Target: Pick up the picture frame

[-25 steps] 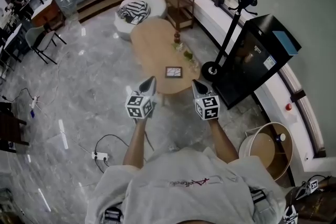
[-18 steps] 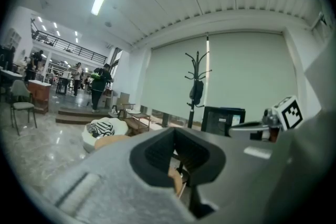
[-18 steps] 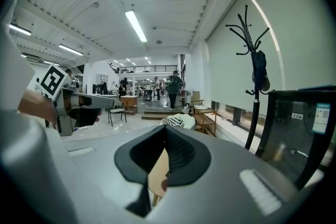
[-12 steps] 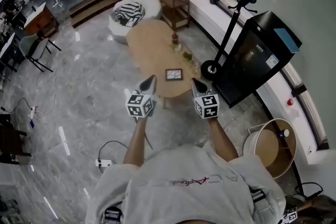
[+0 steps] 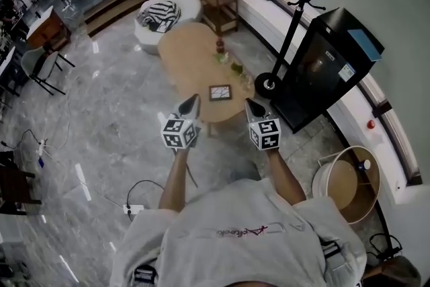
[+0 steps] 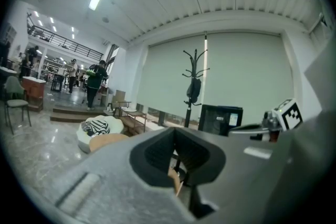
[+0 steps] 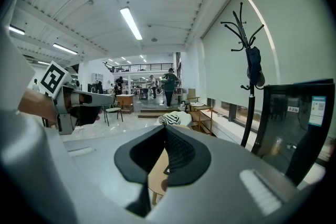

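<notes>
oval table [image 5: 185, 54] | coat stand [image 5: 292, 32] (beside black cabinet [image 5: 329, 64]) | striped cushion [image 5: 160, 12]

Readable words: none anywhere in view.
Shirt [image 5: 201, 242]: a short line of red script [image 5: 243, 233] across the back, its letters too fine to make out.
Cabinet sticker [image 7: 316, 110]: a pale label on the black cabinet [image 7: 294, 139], print too small to read.
Left gripper [image 5: 193, 99]: black-and-white square code markers on its cube, no letters or digits.
Right gripper [image 5: 247, 103]: the same kind of markers.
</notes>
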`<action>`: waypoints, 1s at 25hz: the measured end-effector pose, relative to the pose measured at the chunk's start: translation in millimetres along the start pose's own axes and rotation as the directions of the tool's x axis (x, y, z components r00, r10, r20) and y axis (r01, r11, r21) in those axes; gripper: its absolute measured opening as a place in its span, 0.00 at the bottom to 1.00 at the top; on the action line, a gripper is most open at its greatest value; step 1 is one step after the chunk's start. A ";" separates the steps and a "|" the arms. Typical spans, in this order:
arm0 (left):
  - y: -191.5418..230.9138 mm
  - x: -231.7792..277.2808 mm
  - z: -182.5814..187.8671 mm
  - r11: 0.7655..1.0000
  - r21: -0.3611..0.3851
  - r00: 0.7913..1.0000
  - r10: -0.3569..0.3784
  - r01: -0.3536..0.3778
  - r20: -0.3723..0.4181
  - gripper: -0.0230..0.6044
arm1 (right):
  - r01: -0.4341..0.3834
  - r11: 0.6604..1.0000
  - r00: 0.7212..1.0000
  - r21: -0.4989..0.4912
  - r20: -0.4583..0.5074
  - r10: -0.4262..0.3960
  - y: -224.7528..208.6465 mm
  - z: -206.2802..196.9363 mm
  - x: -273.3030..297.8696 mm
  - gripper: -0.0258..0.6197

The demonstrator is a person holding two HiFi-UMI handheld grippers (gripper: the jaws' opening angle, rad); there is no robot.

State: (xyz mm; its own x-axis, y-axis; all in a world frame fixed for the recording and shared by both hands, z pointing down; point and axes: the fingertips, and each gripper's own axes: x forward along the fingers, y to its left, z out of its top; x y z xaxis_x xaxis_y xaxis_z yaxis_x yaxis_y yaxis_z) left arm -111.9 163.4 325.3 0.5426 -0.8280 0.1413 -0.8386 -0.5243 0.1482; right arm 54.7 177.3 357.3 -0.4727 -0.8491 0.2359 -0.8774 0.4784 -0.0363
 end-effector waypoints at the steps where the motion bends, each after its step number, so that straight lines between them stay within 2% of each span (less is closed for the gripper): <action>1: -0.1 -0.2 -0.7 1.000 0.000 1.000 0.001 -0.001 -0.001 0.04 | -0.001 1.000 1.000 0.000 0.000 0.001 0.0 -0.3 0.1 0.05; 12: 8.1 14.2 2.9 1.000 0.017 1.000 0.010 -0.010 -0.002 0.04 | -0.019 1.000 1.000 -0.001 -0.002 0.019 -6.3 -2.7 15.6 0.05; 25: 42.8 56.9 0.3 0.999 0.025 0.999 0.023 -0.022 -0.030 0.04 | -0.043 0.999 0.999 -0.007 -0.004 0.043 -25.3 5.3 73.5 0.05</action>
State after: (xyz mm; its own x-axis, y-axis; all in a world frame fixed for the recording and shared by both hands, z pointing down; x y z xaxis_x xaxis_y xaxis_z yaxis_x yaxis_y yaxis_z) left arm -117.0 93.8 339.3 0.5247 -0.8334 0.1737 -0.8512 -0.5109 0.1204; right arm 41.7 101.6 370.5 -0.5093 -0.8269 0.2383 -0.8559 0.5157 -0.0396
